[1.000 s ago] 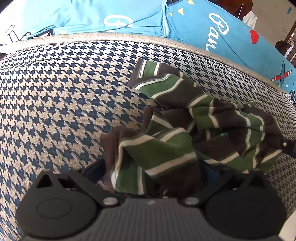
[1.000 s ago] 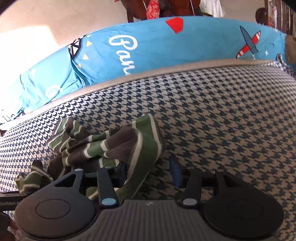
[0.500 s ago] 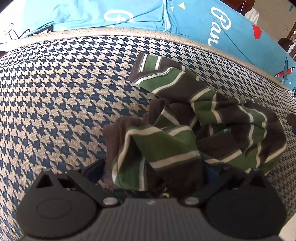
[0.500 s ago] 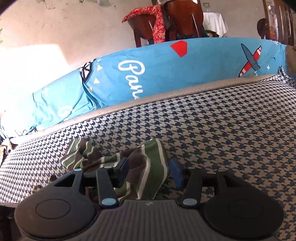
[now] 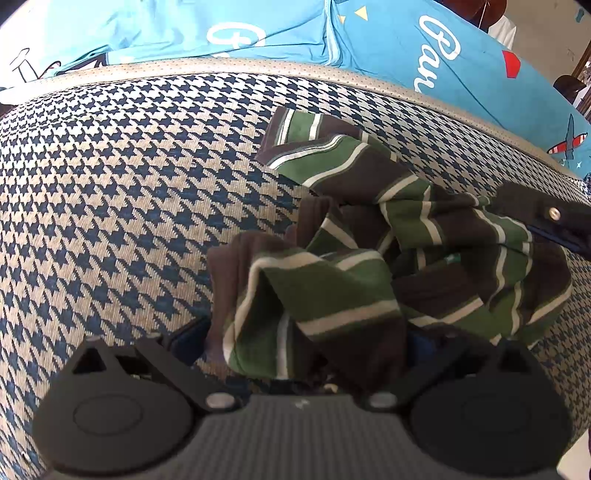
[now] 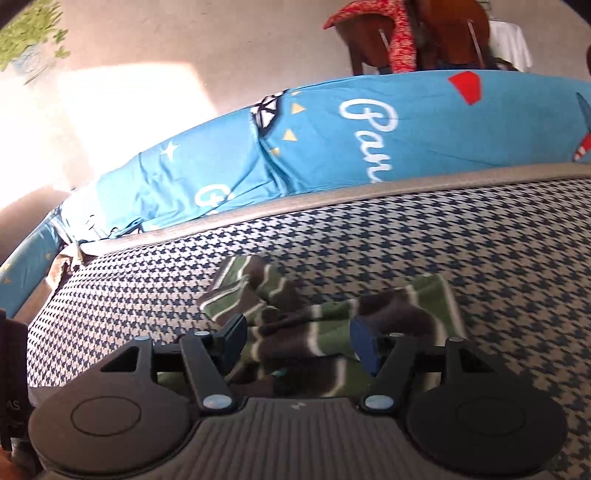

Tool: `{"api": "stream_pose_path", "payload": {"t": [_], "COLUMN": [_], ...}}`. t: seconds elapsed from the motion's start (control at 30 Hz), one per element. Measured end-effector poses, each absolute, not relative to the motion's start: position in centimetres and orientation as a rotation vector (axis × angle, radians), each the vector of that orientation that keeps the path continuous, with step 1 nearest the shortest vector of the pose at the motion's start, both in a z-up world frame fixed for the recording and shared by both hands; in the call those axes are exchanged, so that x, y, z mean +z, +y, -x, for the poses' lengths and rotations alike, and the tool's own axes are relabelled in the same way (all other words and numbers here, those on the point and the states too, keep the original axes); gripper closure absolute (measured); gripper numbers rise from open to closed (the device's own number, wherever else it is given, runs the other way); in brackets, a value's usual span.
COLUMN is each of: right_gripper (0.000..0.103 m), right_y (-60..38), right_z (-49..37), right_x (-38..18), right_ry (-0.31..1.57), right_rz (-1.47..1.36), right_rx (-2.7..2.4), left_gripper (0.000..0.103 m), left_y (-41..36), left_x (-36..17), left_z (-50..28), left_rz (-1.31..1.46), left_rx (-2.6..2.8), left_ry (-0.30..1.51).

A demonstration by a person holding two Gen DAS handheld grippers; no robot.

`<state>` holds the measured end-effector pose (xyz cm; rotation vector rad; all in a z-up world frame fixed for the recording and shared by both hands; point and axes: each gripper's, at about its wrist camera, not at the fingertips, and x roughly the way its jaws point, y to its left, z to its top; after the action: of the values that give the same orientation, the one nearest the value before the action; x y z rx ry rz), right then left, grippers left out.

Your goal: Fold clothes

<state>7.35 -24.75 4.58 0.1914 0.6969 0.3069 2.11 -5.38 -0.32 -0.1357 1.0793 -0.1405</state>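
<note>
A striped shirt (image 5: 388, 258) in green, brown and white lies all bunched up on a mattress (image 5: 129, 192) with a blue and tan check pattern. It sits near the middle of the mattress, a bit away from the far edge. Past that far edge of the mattress there is a bright blue sheet (image 6: 332, 147) with white writing and little planes on it.

The left gripper (image 5: 306, 339) has a thick fold of the shirt between its two fingers. The cloth fills the gap and hides most of both fingers, so the fingers look like they are pinching the shirt.

The right gripper (image 6: 295, 339) is over the other side of the shirt. Its fingers (image 6: 364, 345) are spread apart and are opening wider. The shirt lies between them, but the blue pads do not press on it.

Behind the blue sheet stands a wooden chair (image 6: 424, 33) with a red cloth (image 6: 391, 33) hung on it.
</note>
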Motion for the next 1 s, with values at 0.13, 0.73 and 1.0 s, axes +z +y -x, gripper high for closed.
{"api": "stream_pose_path", "payload": {"t": [0.13, 0.73, 1.0], "right_gripper": [0.035, 0.065, 0.09], "right_y": [-23.4, -20.0, -22.4], "right_z": [-8.4, -11.5, -10.7], "right_x": [4.1, -0.4, 1.6], "right_ry": [0.694, 0.807, 0.723], "right_rz": [-0.164, 0.021, -0.042], "right_rx": [0.338, 0.335, 0.272], "left_gripper": [0.0, 0.0, 0.0], "left_y": [-5.4, -1.2, -1.3], "left_x": [-0.2, -0.4, 0.6], "left_z": [-1.5, -2.6, -3.4], "left_rz": [0.141, 0.145, 0.096], "left_rx": [-0.137, -0.125, -0.106], "left_ry": [1.082, 1.059, 0.988]}}
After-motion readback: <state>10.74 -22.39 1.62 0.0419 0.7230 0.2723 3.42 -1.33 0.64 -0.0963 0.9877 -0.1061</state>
